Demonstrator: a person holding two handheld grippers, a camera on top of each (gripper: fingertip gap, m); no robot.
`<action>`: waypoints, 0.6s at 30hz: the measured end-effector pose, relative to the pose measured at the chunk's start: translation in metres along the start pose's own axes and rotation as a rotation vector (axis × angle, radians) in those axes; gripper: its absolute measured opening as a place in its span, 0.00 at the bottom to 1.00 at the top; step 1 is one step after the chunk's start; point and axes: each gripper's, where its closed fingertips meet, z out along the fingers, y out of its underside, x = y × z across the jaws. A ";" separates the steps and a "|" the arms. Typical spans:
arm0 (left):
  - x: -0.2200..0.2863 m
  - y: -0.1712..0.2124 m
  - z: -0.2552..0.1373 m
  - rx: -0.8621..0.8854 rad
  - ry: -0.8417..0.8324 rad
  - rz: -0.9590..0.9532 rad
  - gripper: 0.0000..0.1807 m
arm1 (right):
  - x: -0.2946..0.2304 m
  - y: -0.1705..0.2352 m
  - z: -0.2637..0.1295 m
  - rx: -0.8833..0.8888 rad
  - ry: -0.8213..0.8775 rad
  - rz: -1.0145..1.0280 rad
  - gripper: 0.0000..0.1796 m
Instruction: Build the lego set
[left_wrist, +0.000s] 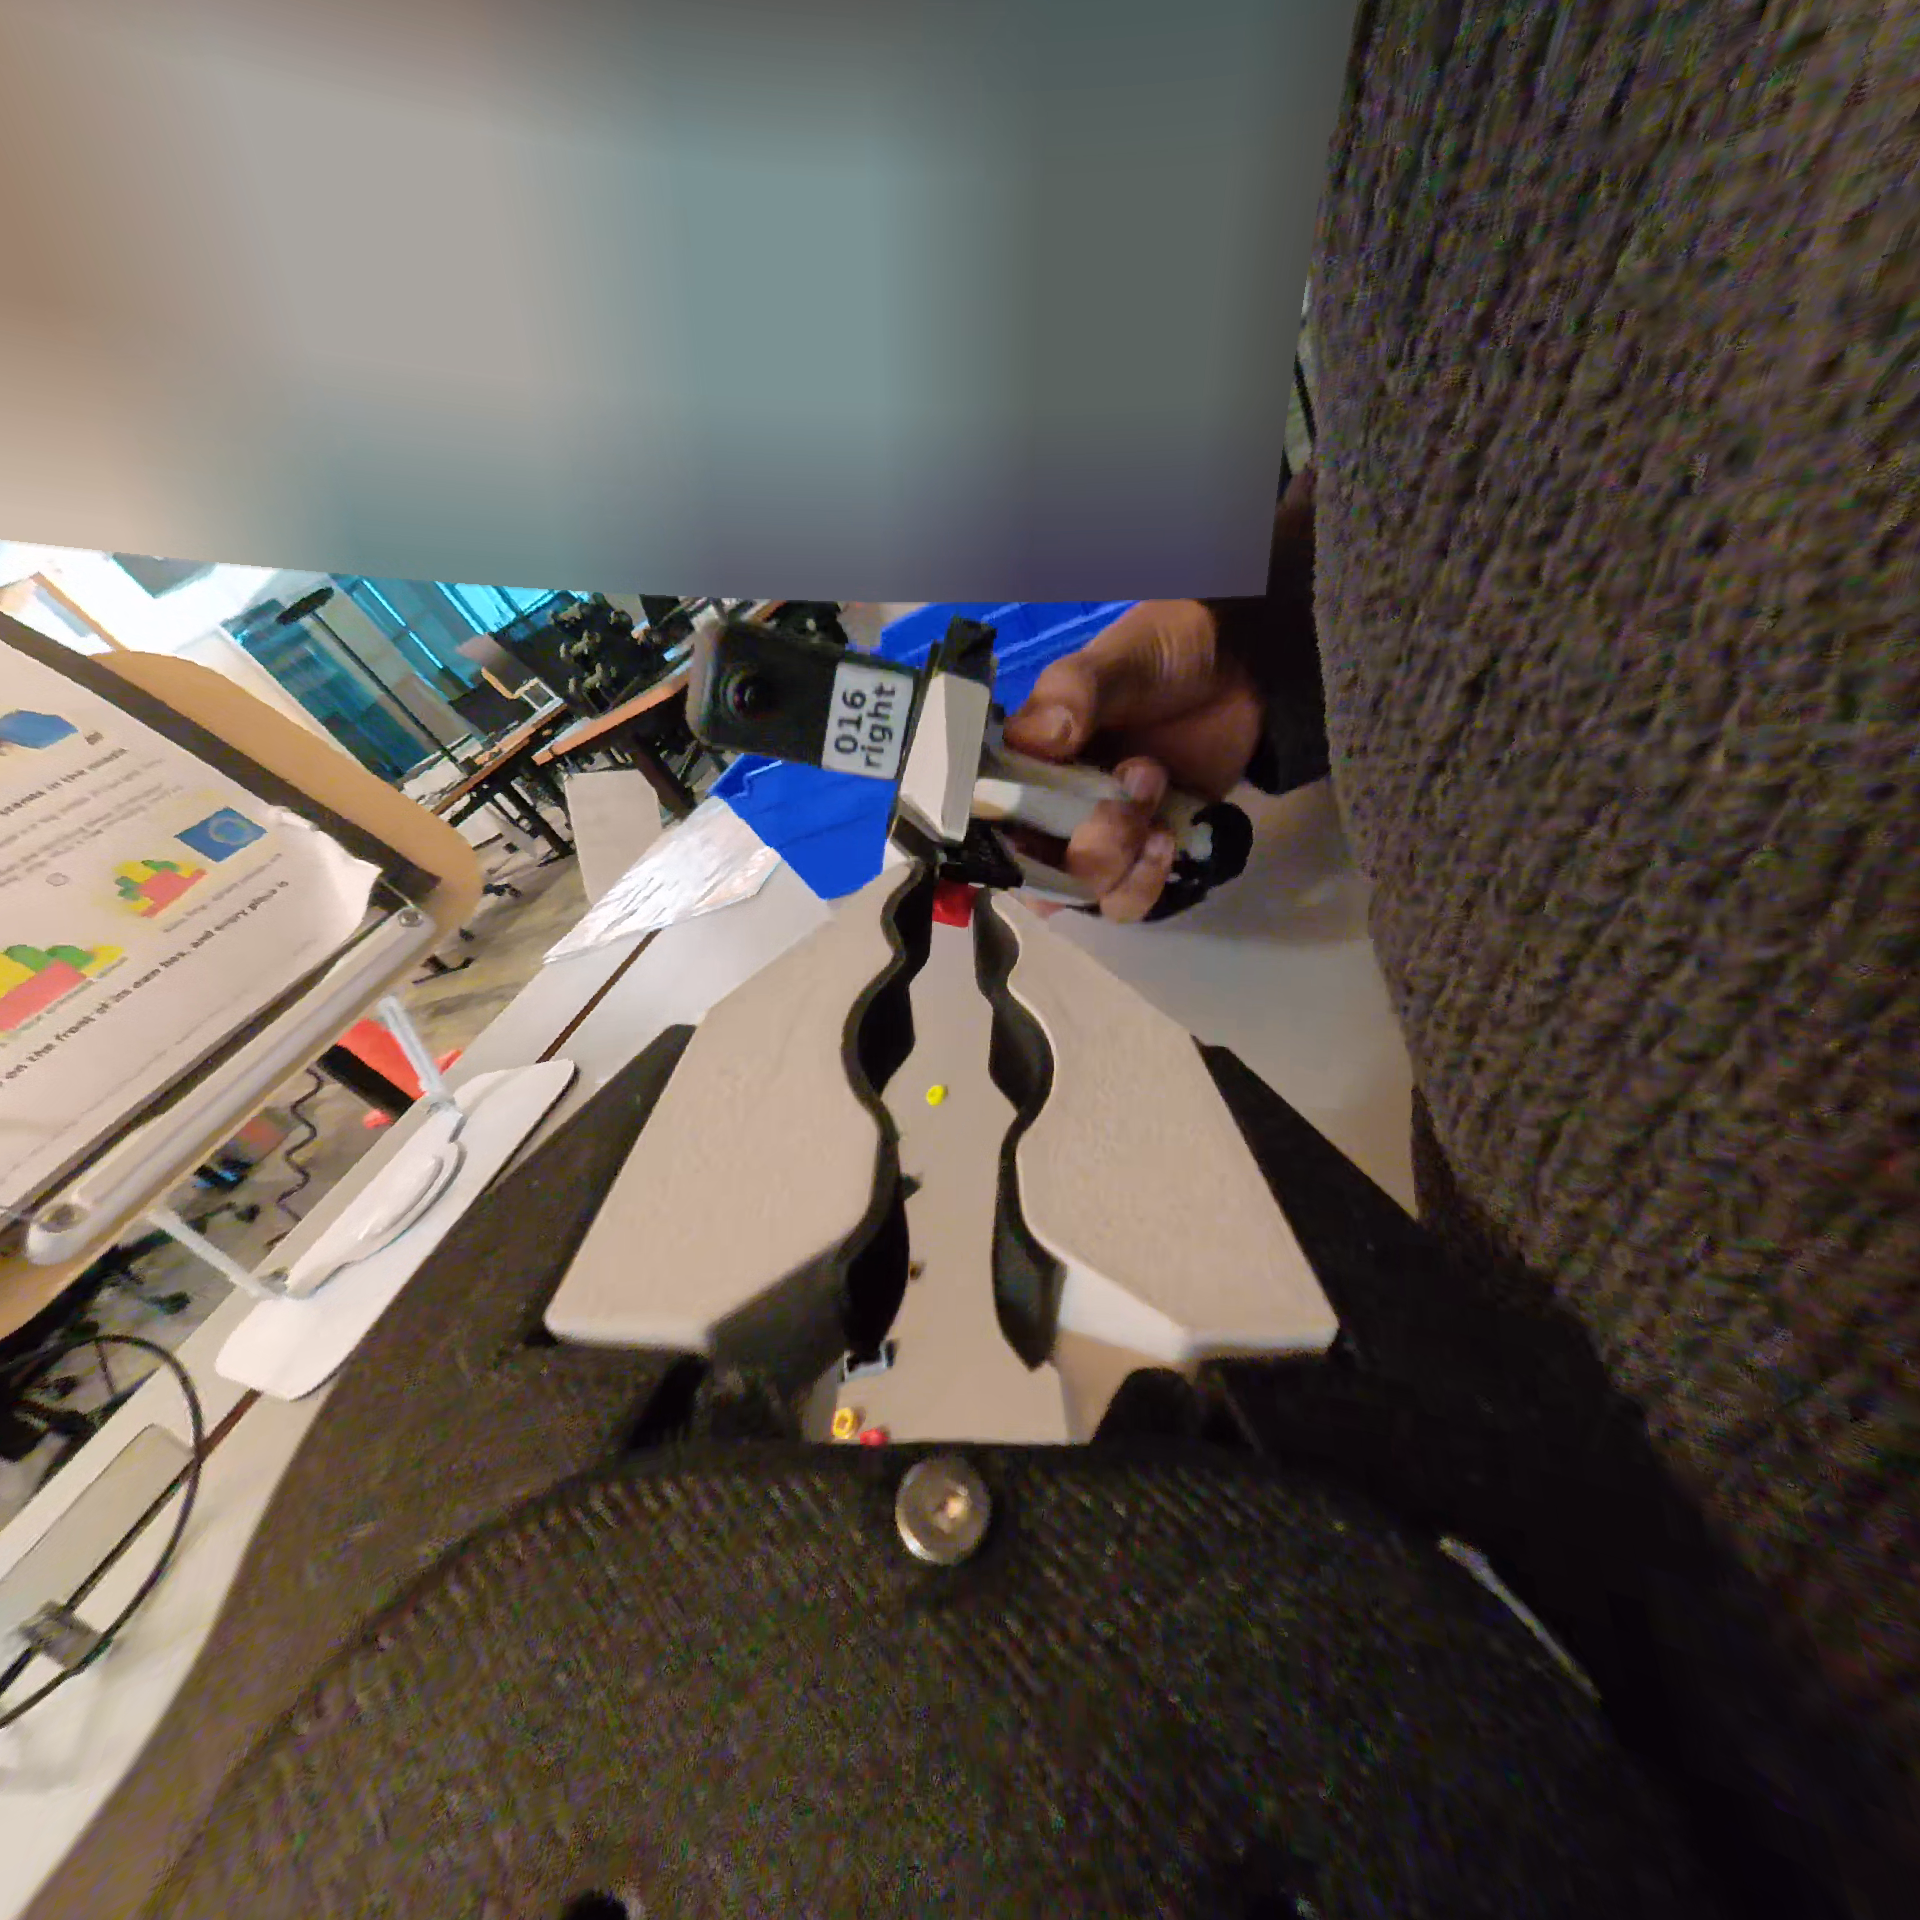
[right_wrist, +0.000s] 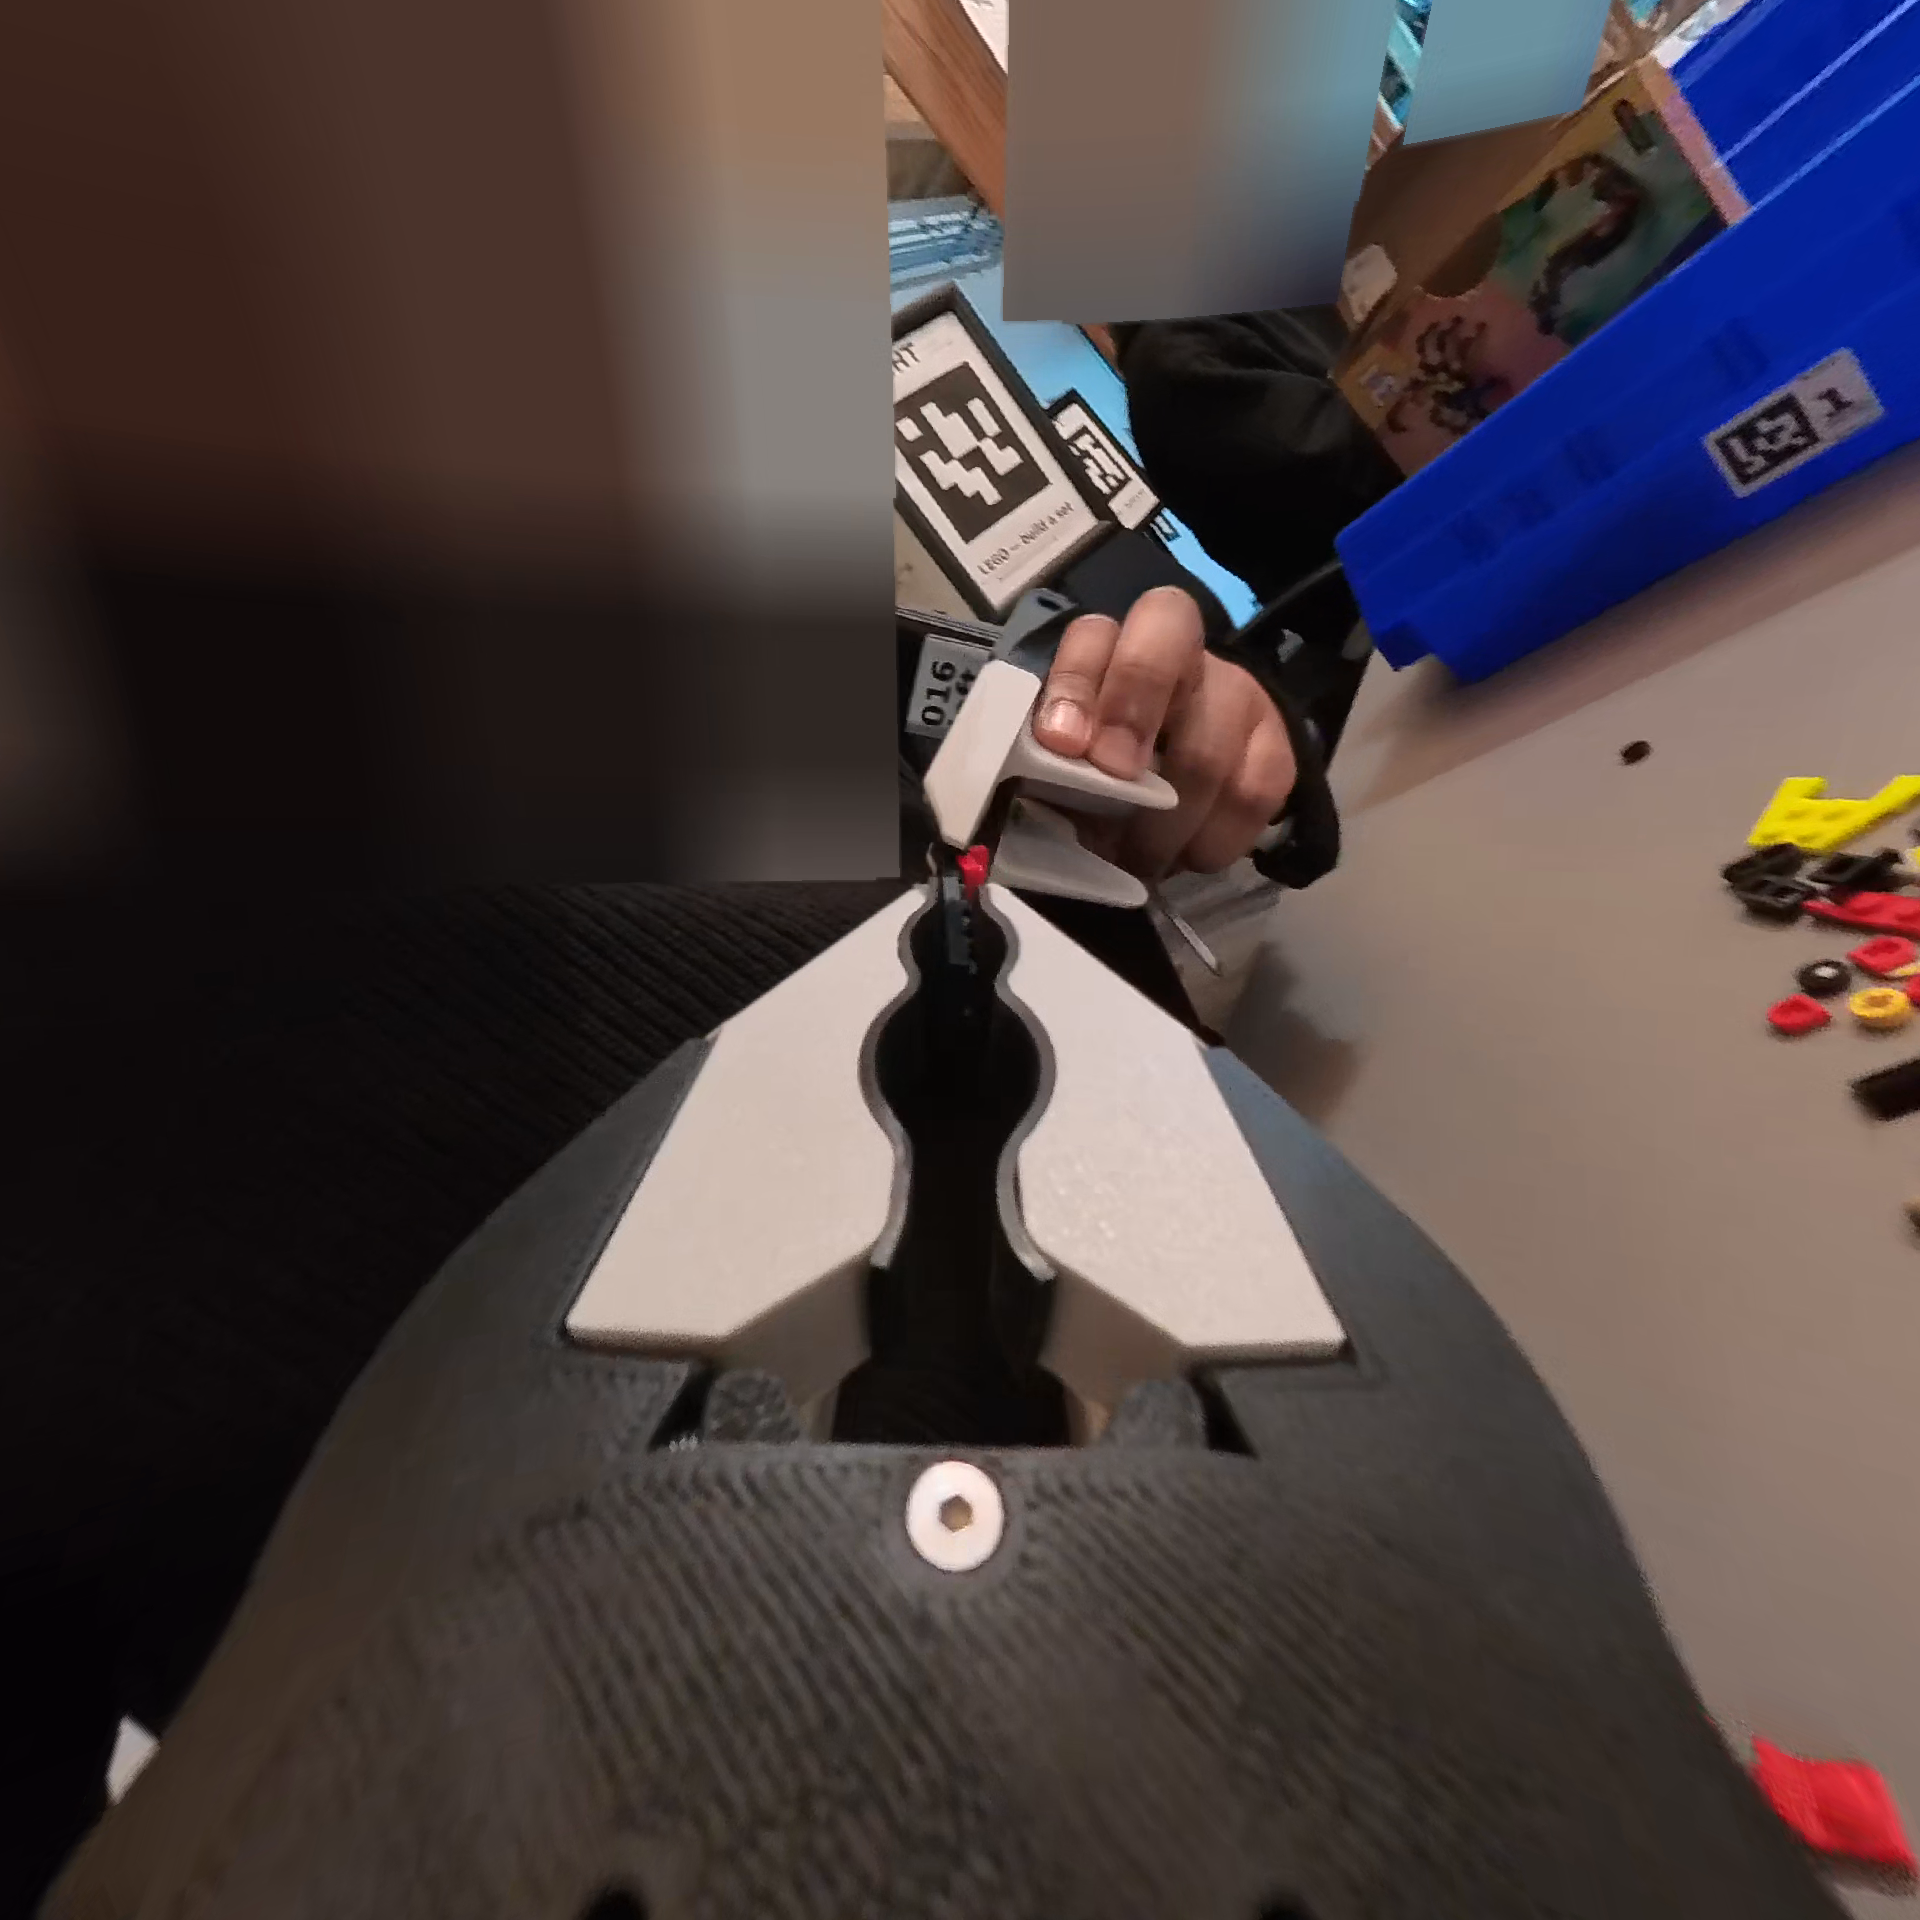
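Both tongs meet tip to tip, above bench (right_wrist: 1455, 1143). Left tongs (left_wrist: 948, 914) nipped on small red plastic lego piece (left_wrist: 951, 906). Right tongs (right_wrist: 961, 894) pinched on thin black toothed lego piece (right_wrist: 954, 935). Pieces touching. Light, rigid, slick; likely pop loose unless gripped on flat sides. Loose red, yellow, black bricks (right_wrist: 1839, 935) lie on bench.

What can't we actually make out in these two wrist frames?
- Red piece, left wrist view: mostly hidden between the left gripper tips; shape unreadable.
- Black piece, right wrist view: seen edge-on in the right gripper; which tips clamp what is unclear.
- Loose pieces, right wrist view: cut off by the right edge, small and blurred.
- Blue bin: contents hidden by its wall.
- Upper areas, both views: masked by blur patches.
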 end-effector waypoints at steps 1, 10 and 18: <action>0.000 -0.003 0.000 0.013 -0.002 -0.004 0.02 | -0.002 0.000 0.001 0.002 -0.018 -0.002 0.02; 0.006 -0.028 -0.003 0.118 0.023 -0.097 0.02 | -0.024 -0.001 0.008 0.012 -0.197 0.007 0.02; 0.006 -0.044 -0.006 0.202 0.078 -0.332 0.02 | -0.035 -0.004 0.013 0.046 -0.337 0.084 0.02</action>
